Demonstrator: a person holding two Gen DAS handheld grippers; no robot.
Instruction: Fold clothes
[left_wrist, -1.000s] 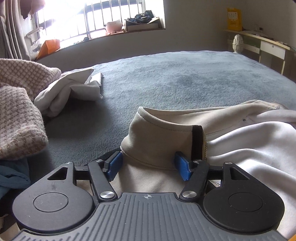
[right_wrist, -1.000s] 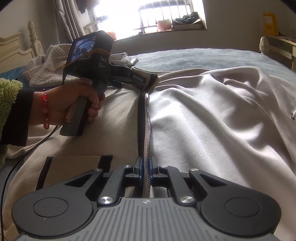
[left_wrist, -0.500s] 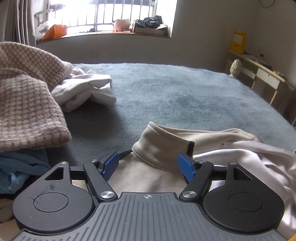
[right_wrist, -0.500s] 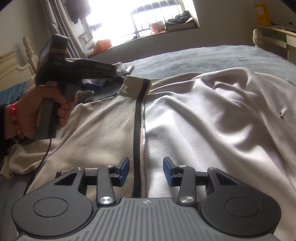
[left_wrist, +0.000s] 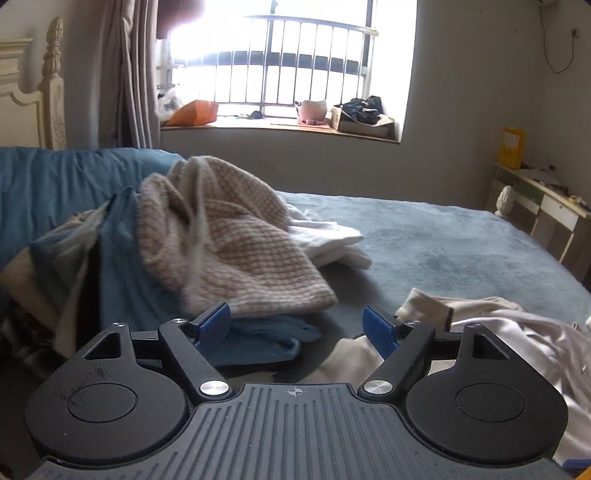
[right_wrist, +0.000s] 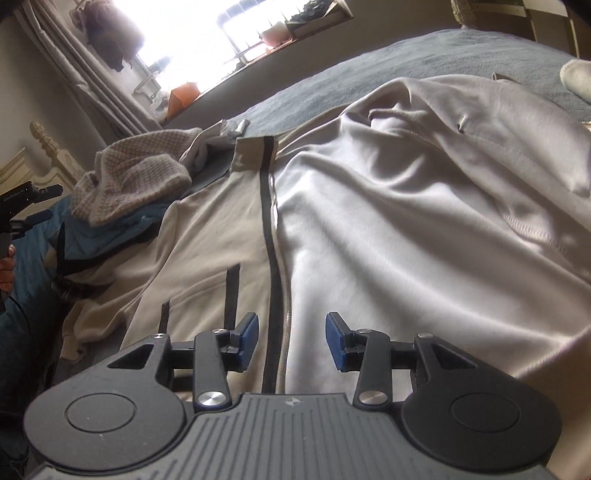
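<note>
Left tool (left_wrist: 297, 326) lifted off jacket (right_wrist: 369, 229), knit sweater (left_wrist: 236, 243) pile ahead

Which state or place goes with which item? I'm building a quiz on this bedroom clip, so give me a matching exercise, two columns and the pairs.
Column one:
1. cream zip jacket
2. checked knit sweater
3. orange bag
4. right gripper

Column two:
A. on the windowsill
B. open, nothing between its pads
C. spread on the bed, zipper closed
D. heaped on top of blue clothing

Pairs: 1-C, 2-D, 3-A, 4-B
</note>
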